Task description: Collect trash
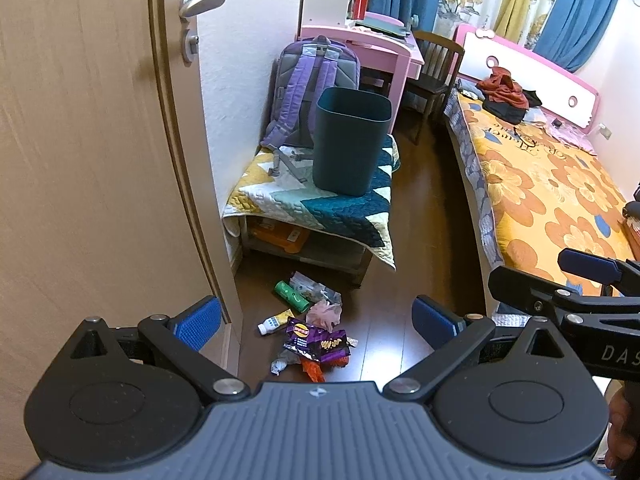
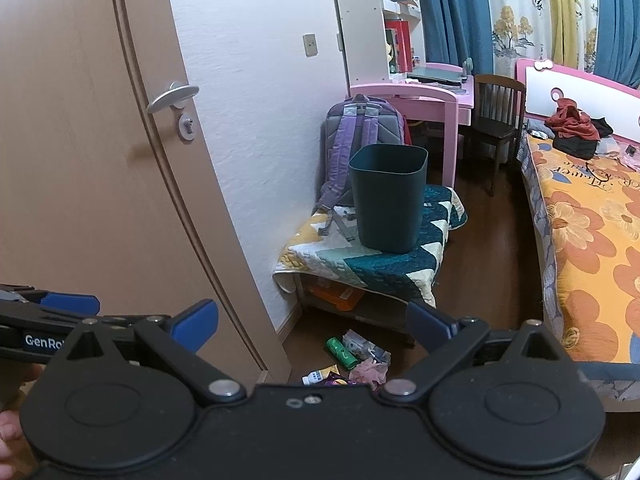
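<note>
A pile of trash lies on the dark wood floor by the door: a green can (image 1: 291, 294), a purple chip bag (image 1: 316, 341), a small white bottle (image 1: 271, 325), a pink crumpled piece (image 1: 325, 313) and wrappers. The pile also shows in the right wrist view, with the green can (image 2: 341, 352). A dark teal bin (image 1: 349, 140) (image 2: 387, 197) stands upright on a low quilt-covered bench. My left gripper (image 1: 316, 320) is open and empty, held above the pile. My right gripper (image 2: 312, 322) is open and empty, held high beside the left one.
An open wooden door (image 1: 88, 160) is close on the left. A purple backpack (image 1: 308, 88) leans behind the bin. A bed with a floral cover (image 1: 552, 184) fills the right side. A pink desk (image 1: 384, 48) and a dark chair (image 1: 434, 68) stand at the back.
</note>
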Demonstrator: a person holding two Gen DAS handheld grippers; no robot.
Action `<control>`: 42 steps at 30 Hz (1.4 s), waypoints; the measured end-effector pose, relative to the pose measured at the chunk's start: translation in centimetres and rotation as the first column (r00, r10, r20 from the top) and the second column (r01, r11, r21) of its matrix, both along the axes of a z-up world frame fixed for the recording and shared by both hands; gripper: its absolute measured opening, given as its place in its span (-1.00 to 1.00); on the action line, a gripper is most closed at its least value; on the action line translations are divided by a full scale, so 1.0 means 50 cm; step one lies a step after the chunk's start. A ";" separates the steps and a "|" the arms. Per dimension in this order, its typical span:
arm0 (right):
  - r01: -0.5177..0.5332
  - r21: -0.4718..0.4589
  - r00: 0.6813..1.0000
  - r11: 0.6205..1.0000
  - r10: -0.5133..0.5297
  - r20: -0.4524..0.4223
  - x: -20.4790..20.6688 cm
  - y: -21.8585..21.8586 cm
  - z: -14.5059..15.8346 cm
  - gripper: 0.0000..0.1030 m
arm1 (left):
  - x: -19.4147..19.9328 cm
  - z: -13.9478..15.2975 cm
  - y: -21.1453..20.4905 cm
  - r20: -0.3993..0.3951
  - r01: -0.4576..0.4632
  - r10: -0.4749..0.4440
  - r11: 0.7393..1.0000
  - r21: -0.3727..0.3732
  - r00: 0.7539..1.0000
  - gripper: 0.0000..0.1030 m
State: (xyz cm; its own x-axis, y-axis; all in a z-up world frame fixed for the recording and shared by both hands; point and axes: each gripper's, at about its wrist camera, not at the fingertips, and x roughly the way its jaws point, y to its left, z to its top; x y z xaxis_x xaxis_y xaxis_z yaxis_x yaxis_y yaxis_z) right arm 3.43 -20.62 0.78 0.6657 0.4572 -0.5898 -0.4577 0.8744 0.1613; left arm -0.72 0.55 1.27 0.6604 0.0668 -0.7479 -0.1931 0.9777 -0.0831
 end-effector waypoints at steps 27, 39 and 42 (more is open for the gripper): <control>-0.002 0.004 1.000 1.000 0.002 0.024 -0.005 -0.001 0.011 0.95 | -0.003 0.007 0.002 0.023 -0.002 0.002 1.000 -0.009 1.000 0.98; -0.020 0.018 0.999 1.000 0.020 0.038 -0.007 0.003 0.017 0.92 | 0.001 0.010 0.008 0.045 -0.006 0.007 1.000 -0.005 0.999 0.98; -0.028 0.016 0.998 0.999 0.027 0.049 -0.004 0.006 0.022 0.92 | 0.004 0.013 0.012 0.056 -0.011 0.011 1.000 -0.006 0.998 0.98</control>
State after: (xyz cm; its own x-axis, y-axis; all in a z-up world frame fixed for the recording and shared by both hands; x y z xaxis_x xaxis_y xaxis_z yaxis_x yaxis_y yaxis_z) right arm 3.22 -20.33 1.90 0.6805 0.4856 -0.5488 -0.4894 0.8585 0.1529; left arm -0.50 1.15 1.94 0.7006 0.0702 -0.7101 -0.1986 0.9750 -0.0996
